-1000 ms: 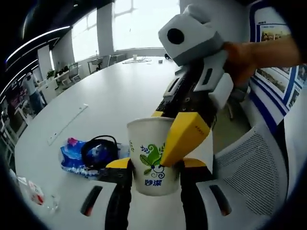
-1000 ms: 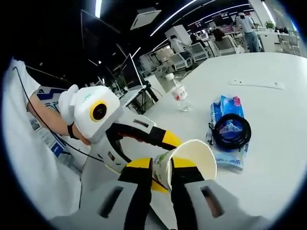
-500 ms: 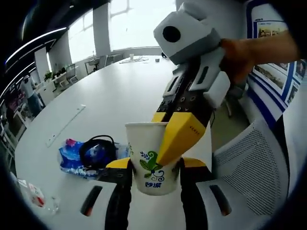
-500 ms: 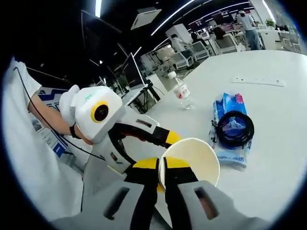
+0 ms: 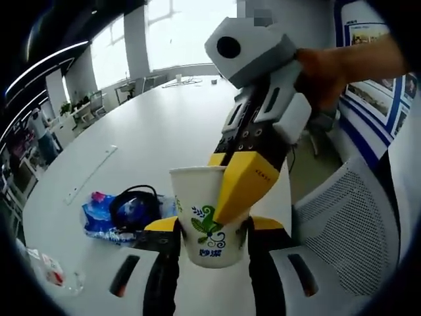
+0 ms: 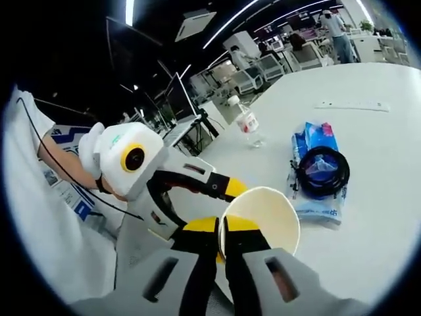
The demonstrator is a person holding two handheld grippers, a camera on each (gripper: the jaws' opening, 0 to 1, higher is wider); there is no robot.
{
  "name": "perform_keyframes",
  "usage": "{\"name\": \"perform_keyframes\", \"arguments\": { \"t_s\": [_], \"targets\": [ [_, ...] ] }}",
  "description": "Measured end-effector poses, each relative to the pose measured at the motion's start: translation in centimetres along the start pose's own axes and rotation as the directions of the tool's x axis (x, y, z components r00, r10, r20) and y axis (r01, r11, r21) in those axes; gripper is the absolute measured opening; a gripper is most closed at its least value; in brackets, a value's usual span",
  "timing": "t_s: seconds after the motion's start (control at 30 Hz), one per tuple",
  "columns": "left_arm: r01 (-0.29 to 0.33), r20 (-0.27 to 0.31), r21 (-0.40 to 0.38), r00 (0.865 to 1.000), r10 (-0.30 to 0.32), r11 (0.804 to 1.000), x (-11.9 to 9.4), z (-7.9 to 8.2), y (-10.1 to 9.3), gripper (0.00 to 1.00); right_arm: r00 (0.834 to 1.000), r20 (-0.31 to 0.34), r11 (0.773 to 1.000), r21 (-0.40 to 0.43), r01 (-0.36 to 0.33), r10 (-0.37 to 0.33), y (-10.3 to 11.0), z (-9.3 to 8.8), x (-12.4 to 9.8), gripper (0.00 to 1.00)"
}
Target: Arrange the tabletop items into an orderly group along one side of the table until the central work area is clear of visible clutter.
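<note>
Step in hand: a two-gripper handover or steadying of the paper cup (image 5: pixel 209 217), judged from both tools being on it at once; the cup was lifted above the near edge of the white table (image 5: pixel 164 131), not yet set down in any group

Left gripper (image 5: pixel 205 232): jaws set about as wide as the cup, one on each side of its lower body; they appeared to clasp it, upright

Right gripper (image 6: pixel 221 232): jaws drawn nearly together over the cup's rim, one yellow pad inside the wall and one outside, as seen in the right gripper view; in the left gripper view it came down from the upper right with its yellow pad across the cup's printed side

Cup: white with a green leaf print, open mouth up, apparently empty in the right gripper view

Other clutter: a blue packet (image 6: pixel 316 172) with a coiled black cable (image 6: pixel 321 171) lying on top, well apart from the cup; a clear water bottle (image 6: pixel 246 124) standing nearer the table edge; a long white strip (image 5: pixel 92 170) farther out on the table

Next move calls for: one gripper to let go so the cup was not pulled two ways; then carrying it level to a side spot near the packet and bottle; the thin wall could crush under a hard pinch
</note>
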State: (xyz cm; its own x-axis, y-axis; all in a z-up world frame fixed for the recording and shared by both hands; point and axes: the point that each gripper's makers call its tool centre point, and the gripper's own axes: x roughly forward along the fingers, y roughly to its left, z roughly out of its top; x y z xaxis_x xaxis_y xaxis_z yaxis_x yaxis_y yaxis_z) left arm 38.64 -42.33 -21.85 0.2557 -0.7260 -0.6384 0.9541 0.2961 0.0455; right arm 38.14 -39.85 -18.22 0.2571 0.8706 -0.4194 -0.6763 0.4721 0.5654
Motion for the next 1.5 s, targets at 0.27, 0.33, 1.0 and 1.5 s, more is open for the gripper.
{"name": "perform_keyframes", "arguments": {
  "t_s": [0.27, 0.33, 1.0, 1.5],
  "targets": [
    [-0.02, -0.014, 0.044, 1.0, 0.021, 0.999, -0.3, -0.5, 0.2, 0.4, 1.0, 0.003, 1.0, 0.023, -0.002, 0.002, 0.0, 0.0, 0.4, 0.0],
    [-0.024, -0.015, 0.042, 1.0, 0.025, 0.999, -0.4, -0.6, 0.3, 0.4, 1.0, 0.006, 1.0, 0.028, -0.002, 0.002, 0.0, 0.0, 0.5, 0.0],
    [-0.084, 0.013, -0.091, 0.996, 0.085, 0.992, -2.6, -2.3, 1.7, 0.44, 1.0, 0.006, 1.0, 0.009, -0.002, 0.002, 0.2, 1.0, 1.0, 0.0],
    [-0.174, 0.021, -0.223, 0.983, 0.183, 0.959, -5.9, -4.9, 3.6, 0.43, 1.0, -0.004, 1.0, -0.024, -0.008, 0.008, 0.4, 1.8, 2.4, 0.0]
  ]
}}
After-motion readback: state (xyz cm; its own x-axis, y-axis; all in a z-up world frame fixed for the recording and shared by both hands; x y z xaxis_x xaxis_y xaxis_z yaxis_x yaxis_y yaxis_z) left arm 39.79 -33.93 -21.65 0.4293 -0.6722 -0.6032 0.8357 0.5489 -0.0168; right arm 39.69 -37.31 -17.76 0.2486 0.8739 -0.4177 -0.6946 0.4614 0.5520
